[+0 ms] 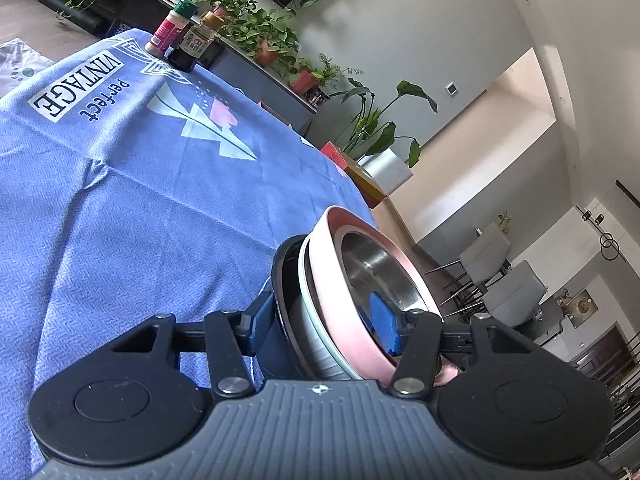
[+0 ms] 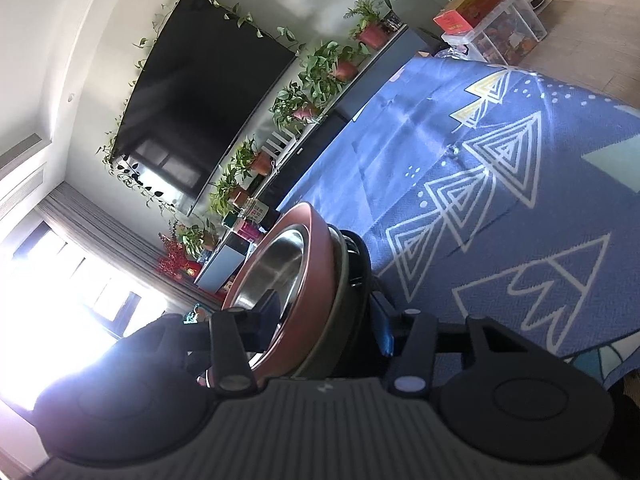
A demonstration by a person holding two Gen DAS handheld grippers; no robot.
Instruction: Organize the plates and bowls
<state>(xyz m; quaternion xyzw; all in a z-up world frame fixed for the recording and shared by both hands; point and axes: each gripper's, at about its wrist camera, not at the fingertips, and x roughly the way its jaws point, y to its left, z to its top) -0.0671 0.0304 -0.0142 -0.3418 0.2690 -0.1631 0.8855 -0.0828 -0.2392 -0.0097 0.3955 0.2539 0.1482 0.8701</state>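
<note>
A: Since both grippers straddle the stack's wall, is it held?

B: I'd say so. The left gripper clamps the stack, one pad inside the pink bowl. The right gripper's pads look pressed on it too.

A: Where is it?

B: Over the blue cloth, by its edge; two grips steady the load.

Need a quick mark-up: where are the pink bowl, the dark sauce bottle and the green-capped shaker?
pink bowl [image 1: 352, 308]: left wrist view, on its pink outer wall.
dark sauce bottle [image 1: 191, 49]: left wrist view, on its label.
green-capped shaker [image 1: 165, 34]: left wrist view, on its red body.
</note>
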